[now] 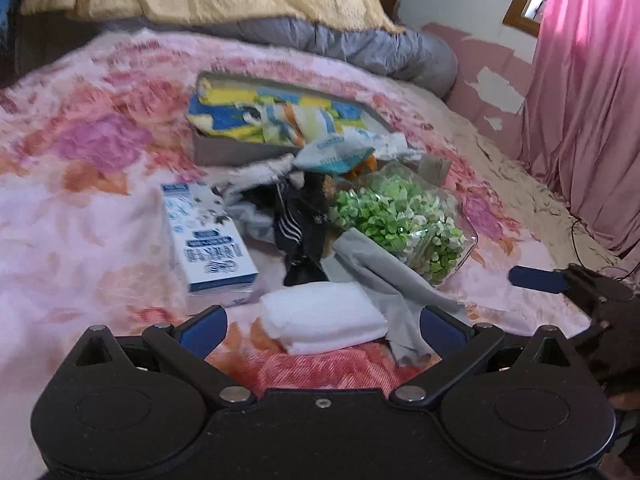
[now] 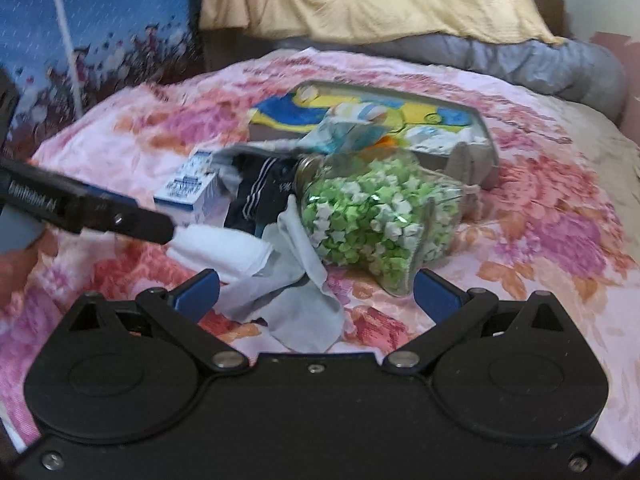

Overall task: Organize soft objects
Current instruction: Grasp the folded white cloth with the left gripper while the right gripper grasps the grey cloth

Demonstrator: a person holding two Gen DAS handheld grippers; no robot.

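A heap of soft things lies on a pink flowered blanket. A folded white towel lies right in front of my left gripper, whose jaws stand wide open around it. A grey cloth and a black striped garment lie behind. My right gripper is open and empty, just before the grey cloth and white towel. A grey tray farther back holds yellow and blue cloths.
A clear jar of green paper stars lies on its side to the right of the heap. A blue and white carton lies to the left. A grey quilt, a yellow blanket and a pink curtain border the bed.
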